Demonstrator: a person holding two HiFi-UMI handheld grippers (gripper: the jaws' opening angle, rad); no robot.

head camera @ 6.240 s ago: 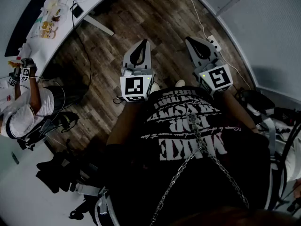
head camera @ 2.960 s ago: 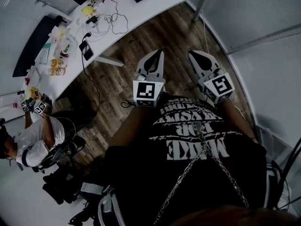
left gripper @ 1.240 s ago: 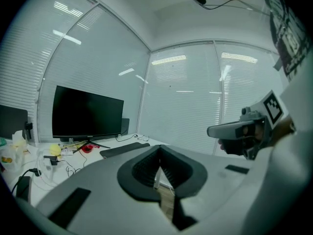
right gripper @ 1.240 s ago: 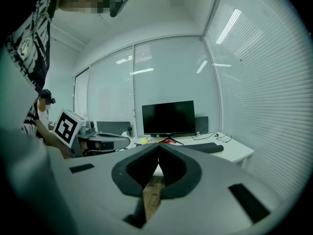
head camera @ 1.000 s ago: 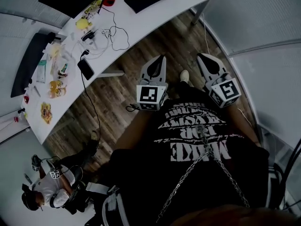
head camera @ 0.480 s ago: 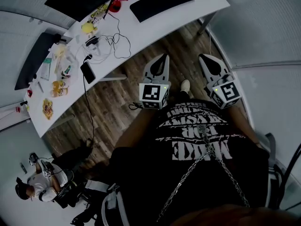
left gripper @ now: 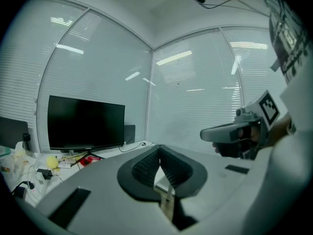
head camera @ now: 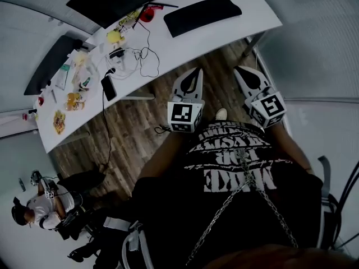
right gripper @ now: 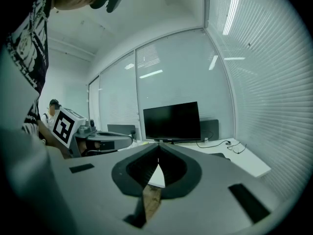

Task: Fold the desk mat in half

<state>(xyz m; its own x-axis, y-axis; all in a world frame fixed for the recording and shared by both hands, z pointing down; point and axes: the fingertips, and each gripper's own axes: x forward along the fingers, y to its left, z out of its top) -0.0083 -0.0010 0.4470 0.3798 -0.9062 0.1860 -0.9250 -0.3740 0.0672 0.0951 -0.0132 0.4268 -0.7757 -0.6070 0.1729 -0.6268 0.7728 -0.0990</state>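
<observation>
The flat black rectangular desk mat [head camera: 202, 15] lies on the white desk [head camera: 168, 52], its long axis along the desk's front edge. The left gripper [head camera: 196, 72] and right gripper [head camera: 239, 70] are both clenched and empty.

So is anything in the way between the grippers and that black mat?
No, nothing visible. Only wooden floor lies between the desk mat and the shut left gripper and right gripper.
</observation>
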